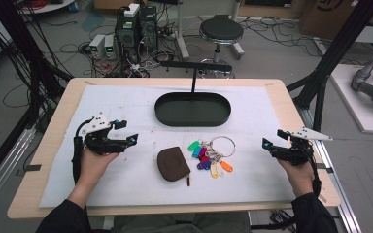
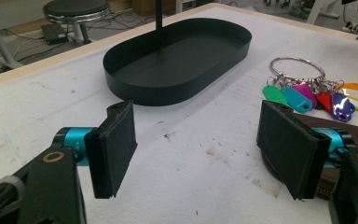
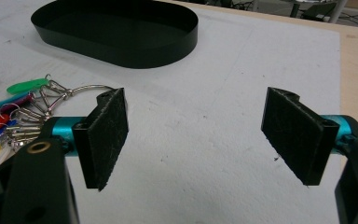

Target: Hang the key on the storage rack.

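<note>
Black tools [image 1: 125, 131]; teal fittings; dark sleeves [image 1: 63, 217]

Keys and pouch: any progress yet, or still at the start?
Looks like the very start. Nothing appears done: the key bunch and brown pouch lie loose on the white mat, and the black tray is empty. Nothing is in hand: the left gripper and right gripper are both open, hovering either side. Whatever is to be done with keys and pouch is all left.

Bare mat lies open around the pouch [image 1: 173, 164] and keys [image 1: 211, 154]; the tray [image 1: 193, 109] and its upright post [image 1: 194, 80] block the far side.
</note>
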